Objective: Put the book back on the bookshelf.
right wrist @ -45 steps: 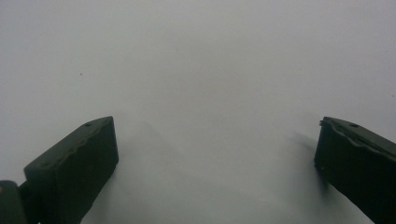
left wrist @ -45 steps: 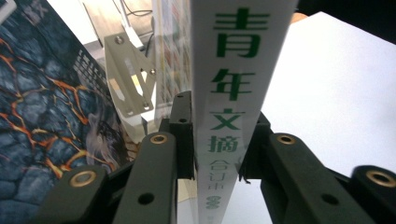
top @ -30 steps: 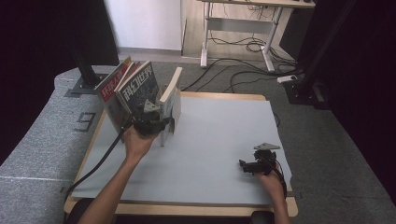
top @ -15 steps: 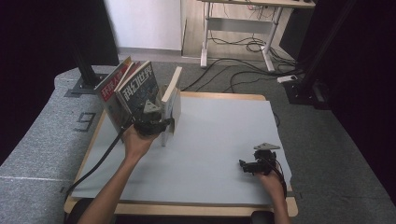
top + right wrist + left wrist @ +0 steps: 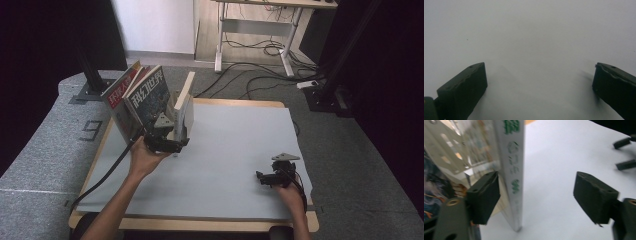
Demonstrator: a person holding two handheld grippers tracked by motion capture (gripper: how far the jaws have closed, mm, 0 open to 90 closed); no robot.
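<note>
Two grippers work over the grey surface [image 5: 235, 150]. Left gripper [image 5: 167, 142] has its fingers apart astride the bottom edge of a white book [image 5: 512, 165], which stands upright at the surface's left, beside leaning magazines [image 5: 142, 95]. Right gripper [image 5: 275, 175] rests well apart, near the right edge, fingers spread wide on nothing.

A white-legged desk [image 5: 255, 20] and floor cables [image 5: 250, 50] lie beyond the table.

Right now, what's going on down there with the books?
Left gripper open, fingers straddling the upright white book. Right gripper open, idle over the grey mat. Nothing in the way.
</note>
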